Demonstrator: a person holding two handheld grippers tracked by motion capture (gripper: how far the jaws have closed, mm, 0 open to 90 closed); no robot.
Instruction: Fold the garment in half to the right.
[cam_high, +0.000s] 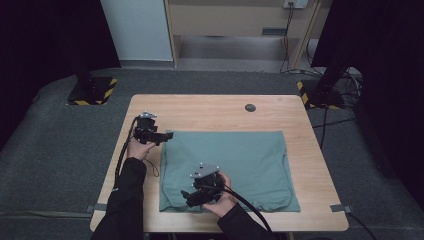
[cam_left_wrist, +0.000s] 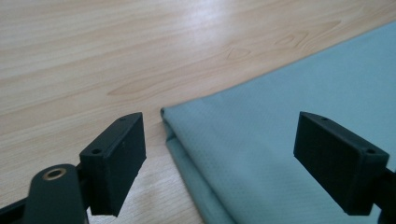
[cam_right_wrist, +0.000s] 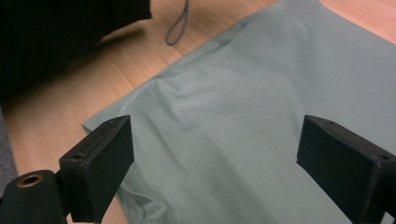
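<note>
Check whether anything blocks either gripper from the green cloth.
Nothing visible does. The left gripper has open jaws at a corner of the cloth; the right gripper is open right above it, nothing between.

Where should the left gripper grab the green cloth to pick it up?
Probably the far left corner of the green cloth. Its folded layers end in a raised edge facing the bare table, so the open left gripper can slide in from the table side.
</note>
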